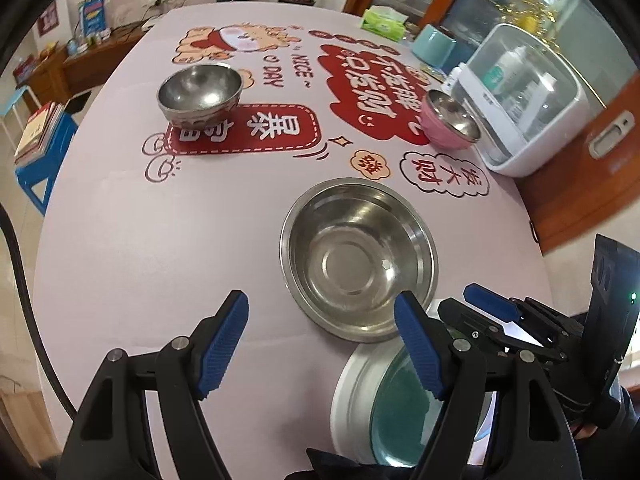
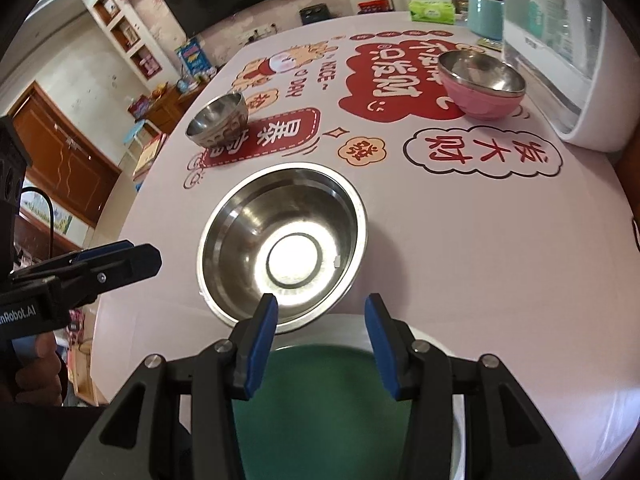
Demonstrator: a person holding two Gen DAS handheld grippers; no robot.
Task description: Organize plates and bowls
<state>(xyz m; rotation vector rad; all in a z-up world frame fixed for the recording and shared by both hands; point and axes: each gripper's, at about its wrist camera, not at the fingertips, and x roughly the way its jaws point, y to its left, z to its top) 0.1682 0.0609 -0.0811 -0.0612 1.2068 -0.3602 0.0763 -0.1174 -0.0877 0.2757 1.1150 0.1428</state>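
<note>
A wide steel bowl (image 1: pixel 358 258) (image 2: pixel 282 246) sits on the pink printed table (image 1: pixel 160 240) (image 2: pixel 480 260). Just nearer than it lies a white plate with a green centre (image 1: pixel 352 392) (image 2: pixel 320 400). My left gripper (image 1: pixel 320 344) is open over bare table, its right finger by the steel bowl's near rim. My right gripper (image 2: pixel 322 344) (image 1: pixel 480 312) hovers open above the plate's far rim, its pads off it. The left gripper (image 2: pixel 132 256) shows at that view's left edge. Farther back stand a small steel bowl (image 1: pixel 200 94) (image 2: pixel 218 126) and a pink bowl with a steel lining (image 1: pixel 450 120) (image 2: pixel 482 84).
A white dish cabinet with a clear lid (image 1: pixel 520 100) (image 2: pixel 560 60) stands at the table's right edge. A green tissue pack (image 1: pixel 384 22) (image 2: pixel 432 10) and a teal container (image 1: pixel 434 46) (image 2: pixel 486 16) sit at the far end. A blue stool with books (image 1: pixel 40 148) stands left of the table.
</note>
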